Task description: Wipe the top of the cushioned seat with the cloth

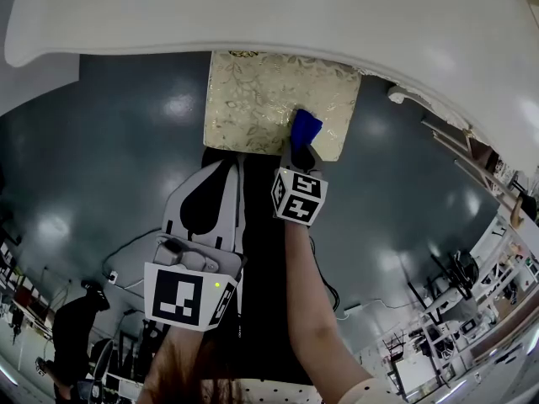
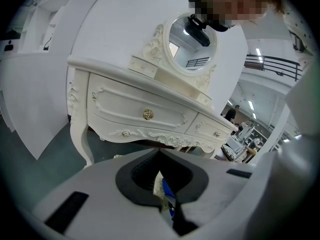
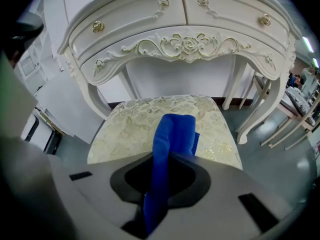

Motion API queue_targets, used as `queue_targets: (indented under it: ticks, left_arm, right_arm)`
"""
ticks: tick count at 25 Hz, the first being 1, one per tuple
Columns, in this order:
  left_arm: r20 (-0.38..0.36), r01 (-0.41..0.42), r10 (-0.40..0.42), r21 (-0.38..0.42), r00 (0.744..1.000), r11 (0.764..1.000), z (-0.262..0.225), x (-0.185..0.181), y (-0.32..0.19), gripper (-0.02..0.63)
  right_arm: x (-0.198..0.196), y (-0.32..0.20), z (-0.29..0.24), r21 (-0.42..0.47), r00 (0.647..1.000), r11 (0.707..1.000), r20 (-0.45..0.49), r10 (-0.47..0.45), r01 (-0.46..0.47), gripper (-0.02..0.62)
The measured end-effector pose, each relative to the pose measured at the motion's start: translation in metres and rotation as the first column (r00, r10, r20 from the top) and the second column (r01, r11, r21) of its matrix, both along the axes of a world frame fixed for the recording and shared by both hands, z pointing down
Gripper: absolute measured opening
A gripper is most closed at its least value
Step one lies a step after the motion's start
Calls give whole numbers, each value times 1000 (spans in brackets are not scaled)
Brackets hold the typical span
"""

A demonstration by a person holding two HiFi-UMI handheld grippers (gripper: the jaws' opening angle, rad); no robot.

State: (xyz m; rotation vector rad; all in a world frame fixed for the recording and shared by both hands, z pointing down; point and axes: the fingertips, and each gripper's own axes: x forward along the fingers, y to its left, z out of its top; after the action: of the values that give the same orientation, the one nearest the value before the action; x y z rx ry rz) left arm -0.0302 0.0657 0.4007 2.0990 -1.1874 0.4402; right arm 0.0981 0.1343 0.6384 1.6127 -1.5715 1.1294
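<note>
Dresser mirror [image 2: 192, 40] in left gripper view only, right gripper [image 3: 167, 161] clamping cloth [image 3: 172, 131]

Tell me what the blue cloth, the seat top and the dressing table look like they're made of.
The cloth: soft matte fabric, possibly microfibre; it folds thickly.
The seat top: woven upholstery, judging by its shiny pale-gold leaf pattern.
The dressing table: likely painted wood, smooth white with gilded carved trim.

Clamps cloth [image 3: 172, 134] in gripper [image 3: 161, 181], folded blue end poking forward over seat [image 3: 125, 129], near its front edge. Faces white table [image 3: 190, 14] with gilt knobs [image 3: 98, 26], just behind seat.
</note>
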Motion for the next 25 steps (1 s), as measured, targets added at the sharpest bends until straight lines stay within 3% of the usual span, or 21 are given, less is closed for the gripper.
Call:
queue_targets:
  ticks: [25]
  left_arm:
    - [-16, 33, -33, -1, 999, 999, -2, -43, -7, -2]
  right_arm:
    - [-37, -8, -4, 0, 1000, 1000, -19, -14, 14, 57]
